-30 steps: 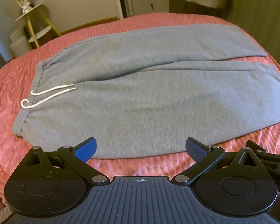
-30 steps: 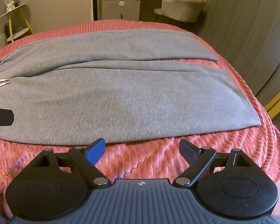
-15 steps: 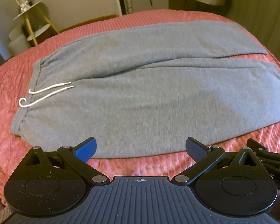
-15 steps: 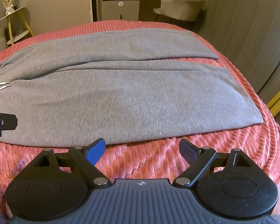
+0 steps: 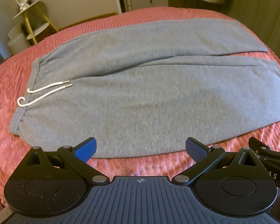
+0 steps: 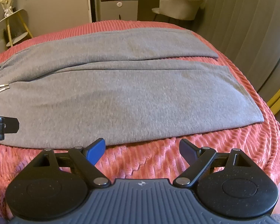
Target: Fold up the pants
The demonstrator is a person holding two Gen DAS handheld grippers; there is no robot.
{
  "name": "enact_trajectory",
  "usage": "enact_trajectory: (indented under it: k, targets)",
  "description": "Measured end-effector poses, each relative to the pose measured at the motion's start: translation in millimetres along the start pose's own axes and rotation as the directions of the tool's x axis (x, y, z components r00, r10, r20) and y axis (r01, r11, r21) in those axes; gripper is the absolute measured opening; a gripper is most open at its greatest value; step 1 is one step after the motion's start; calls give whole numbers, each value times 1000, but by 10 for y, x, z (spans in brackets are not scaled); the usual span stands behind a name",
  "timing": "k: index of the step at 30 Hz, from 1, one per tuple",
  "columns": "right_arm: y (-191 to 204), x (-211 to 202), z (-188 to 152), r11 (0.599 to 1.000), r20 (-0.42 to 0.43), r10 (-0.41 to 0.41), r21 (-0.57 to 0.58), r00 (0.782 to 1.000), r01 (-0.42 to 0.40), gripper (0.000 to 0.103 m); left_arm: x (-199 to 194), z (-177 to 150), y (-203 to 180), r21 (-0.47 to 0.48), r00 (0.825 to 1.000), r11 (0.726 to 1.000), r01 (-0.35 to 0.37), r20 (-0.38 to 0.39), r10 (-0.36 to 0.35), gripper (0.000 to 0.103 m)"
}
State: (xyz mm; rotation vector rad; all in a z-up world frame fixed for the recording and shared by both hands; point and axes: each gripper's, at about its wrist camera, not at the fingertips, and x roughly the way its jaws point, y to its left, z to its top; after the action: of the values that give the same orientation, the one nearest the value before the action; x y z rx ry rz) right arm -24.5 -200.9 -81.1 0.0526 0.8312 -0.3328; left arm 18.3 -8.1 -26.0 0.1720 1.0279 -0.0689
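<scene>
Pants (image 5: 149, 97) lie flat across the pink bedspread (image 5: 1, 85), waistband at 9 o'clock, hems at 3. Left gripper (image 5: 141, 148) and right gripper (image 6: 142, 150) hover spread wide, empty, at the near edge.

A ribbed pink bedspread (image 6: 233, 149) is spread across the bed. Beyond it, a grey upholstered chair (image 6: 179, 7) and a grey cabinet (image 6: 119, 9) are seen. A gold-legged tiered stand (image 5: 30, 21) is positioned at far left.
</scene>
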Motion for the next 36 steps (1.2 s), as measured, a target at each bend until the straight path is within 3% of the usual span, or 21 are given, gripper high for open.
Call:
enact_trajectory:
  k: [14,31,36]
  targets:
    - [-3,-22,-3,999,34,32,-5,999,-32,87,68,14,-17,0,1000,1000,4,-12,-4,103]
    - [-117,180,31,996,-8,65,57,998,-64,87,298,95,-29,-10,999,1000,13,-47,-14,103]
    - [-271,273,80,987,5,121,107,993,-121,87,432,173,2,-33,998,999,1,-56,-2,103]
